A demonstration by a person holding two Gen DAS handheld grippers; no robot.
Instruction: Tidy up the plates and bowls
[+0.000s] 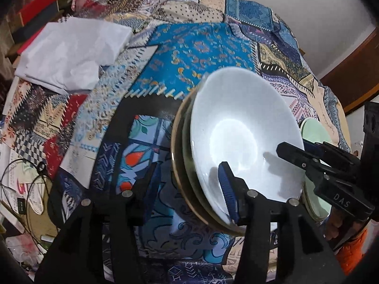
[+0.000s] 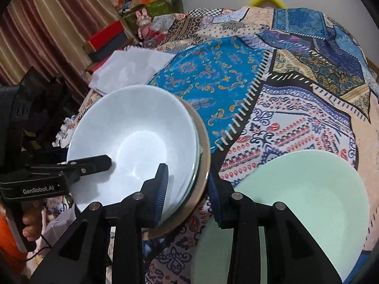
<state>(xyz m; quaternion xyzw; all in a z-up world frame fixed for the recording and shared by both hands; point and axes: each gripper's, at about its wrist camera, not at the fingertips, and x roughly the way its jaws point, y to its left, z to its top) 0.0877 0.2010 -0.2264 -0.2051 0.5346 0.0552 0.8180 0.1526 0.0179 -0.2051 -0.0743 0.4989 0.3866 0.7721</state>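
The white bowl (image 1: 239, 137) sat mouth-up in a stack; both the left gripper (image 1: 187, 189) and the right gripper (image 2: 188, 189) straddled its rim, jaws parted, not pressing.

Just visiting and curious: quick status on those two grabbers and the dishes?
Left gripper and right gripper open, each straddling the rim, no grip. White bowl nested in stack on patchwork cloth. Green plate beside it; nothing blocking.

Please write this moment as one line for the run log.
white bowl on stacked dishes | left gripper open astride rim | right gripper open astride rim | green plate beside
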